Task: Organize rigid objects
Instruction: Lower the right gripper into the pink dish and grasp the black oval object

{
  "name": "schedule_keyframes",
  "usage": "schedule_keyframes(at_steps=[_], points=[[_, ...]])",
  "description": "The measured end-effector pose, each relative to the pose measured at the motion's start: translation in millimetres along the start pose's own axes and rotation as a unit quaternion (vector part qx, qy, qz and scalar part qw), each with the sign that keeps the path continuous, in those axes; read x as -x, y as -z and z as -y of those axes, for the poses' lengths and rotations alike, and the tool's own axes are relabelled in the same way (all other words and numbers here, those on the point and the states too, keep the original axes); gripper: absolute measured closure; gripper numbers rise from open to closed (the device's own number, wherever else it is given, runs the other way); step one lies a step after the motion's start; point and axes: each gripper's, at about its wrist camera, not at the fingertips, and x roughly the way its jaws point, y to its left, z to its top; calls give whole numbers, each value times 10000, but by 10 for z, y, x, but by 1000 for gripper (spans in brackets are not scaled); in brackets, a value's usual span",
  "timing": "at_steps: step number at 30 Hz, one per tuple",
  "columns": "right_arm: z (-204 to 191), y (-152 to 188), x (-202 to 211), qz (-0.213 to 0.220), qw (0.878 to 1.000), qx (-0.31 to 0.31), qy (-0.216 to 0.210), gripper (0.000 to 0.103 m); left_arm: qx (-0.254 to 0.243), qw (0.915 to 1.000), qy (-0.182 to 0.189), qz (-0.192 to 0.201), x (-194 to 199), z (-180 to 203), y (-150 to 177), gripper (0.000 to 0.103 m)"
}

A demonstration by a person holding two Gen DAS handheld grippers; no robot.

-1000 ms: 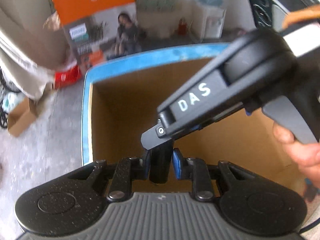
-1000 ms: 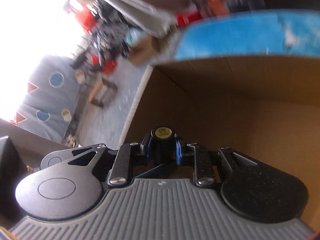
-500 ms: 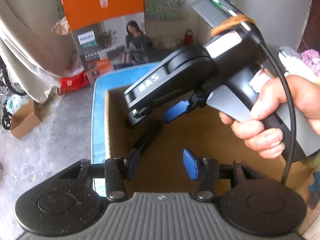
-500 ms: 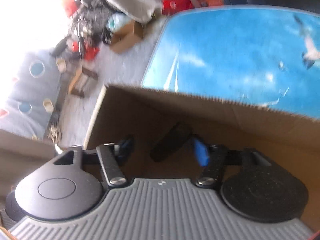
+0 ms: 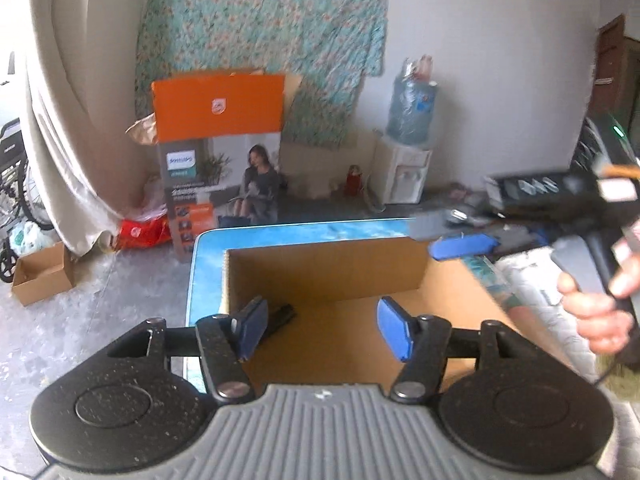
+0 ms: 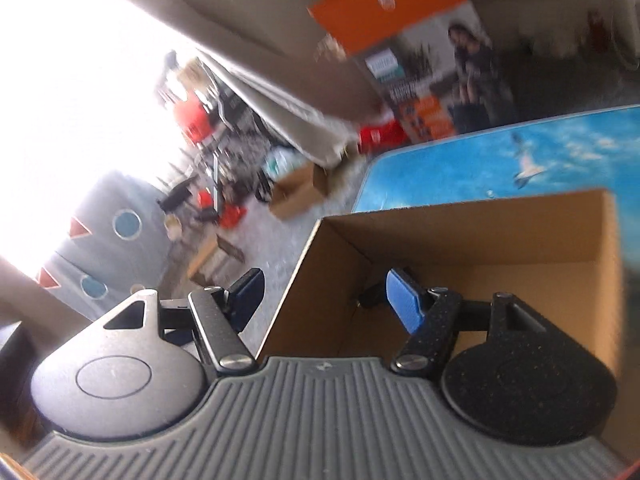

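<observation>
Left hand-held gripper [image 5: 322,330] has just spread its jaws, released; right hand-held gripper [image 6: 326,300] likewise. Black cylinder [image 5: 282,316] lies in the cardboard box [image 5: 328,268], lower left, half hidden behind a pad.

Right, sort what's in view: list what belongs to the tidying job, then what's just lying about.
Job: cardboard box; black object in it; left tongs and right tongs, both open and empty.

Lying about: orange carton; water dispenser; small floor box; red bag.
</observation>
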Motion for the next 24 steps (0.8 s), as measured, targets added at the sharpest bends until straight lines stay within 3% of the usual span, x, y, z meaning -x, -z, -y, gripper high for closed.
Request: schedule_keyframes(at_steps=[5, 11, 17, 24], points=[[105, 774, 753, 474, 9988, -80, 20, 37, -180, 9993, 266, -172, 137, 233, 438, 37], [402, 1758, 959, 645, 9956, -633, 261, 48, -490, 9943, 361, -870, -102, 518, 1097, 39], [682, 2385, 757, 77, 9886, -1456, 373, 58, -982, 9838, 671, -1338, -347, 867, 1497, 48], [764, 2509, 540, -548, 9750, -2131, 312, 60, -1182, 9785, 815, -1483, -543, 993, 1550, 69]])
